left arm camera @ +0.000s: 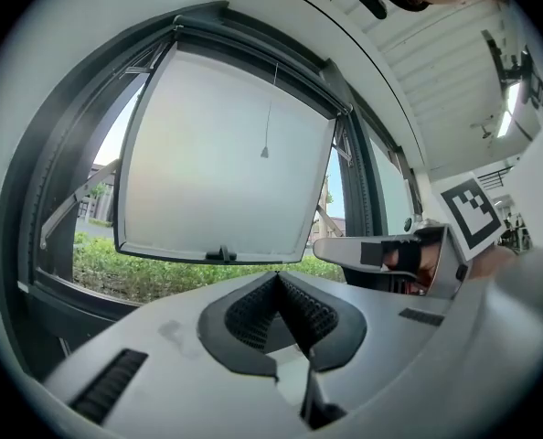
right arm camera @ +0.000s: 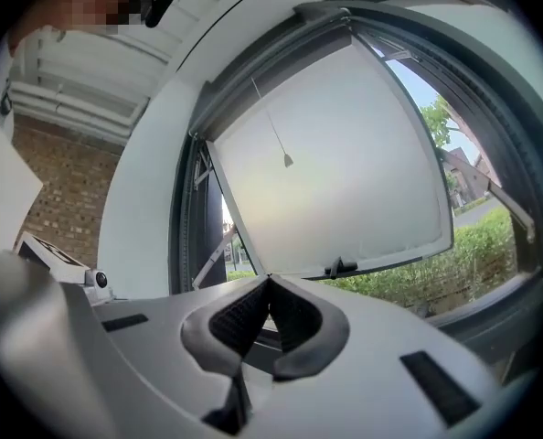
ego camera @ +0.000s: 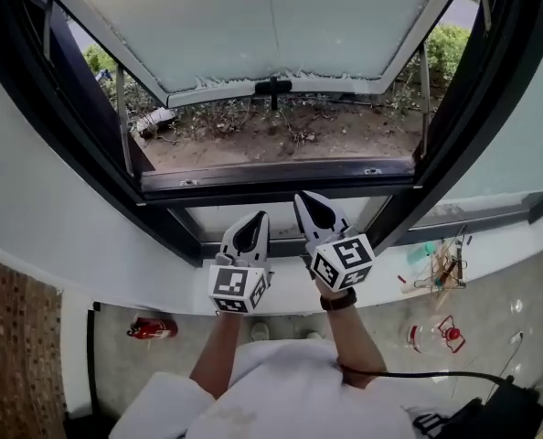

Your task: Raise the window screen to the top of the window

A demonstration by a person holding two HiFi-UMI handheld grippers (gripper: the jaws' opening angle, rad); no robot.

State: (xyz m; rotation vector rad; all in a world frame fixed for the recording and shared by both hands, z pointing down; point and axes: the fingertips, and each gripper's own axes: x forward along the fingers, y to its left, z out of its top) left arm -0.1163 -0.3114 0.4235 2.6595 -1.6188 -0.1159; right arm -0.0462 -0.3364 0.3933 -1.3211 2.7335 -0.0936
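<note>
The window (ego camera: 281,174) has a dark frame, and its pale pane (ego camera: 253,26) is swung outward, with a black handle (ego camera: 273,87) on its lower edge. A thin pull cord with a small weight (left arm camera: 264,152) hangs in front of the pane, also in the right gripper view (right arm camera: 288,160). No screen is stretched across the opening. My left gripper (ego camera: 256,216) and right gripper (ego camera: 305,197) sit side by side just below the sill, both shut and empty. The toothed pads meet in the left gripper view (left arm camera: 278,277) and the right gripper view (right arm camera: 270,282).
A white ledge (ego camera: 162,282) runs under the window. On the floor lie a red extinguisher (ego camera: 151,327), a bottle (ego camera: 436,335), small tools (ego camera: 441,268) and a black cable (ego camera: 436,373). Bare soil (ego camera: 281,135) and a hedge (left arm camera: 143,273) lie outside. A brick wall (right arm camera: 61,181) stands at the left.
</note>
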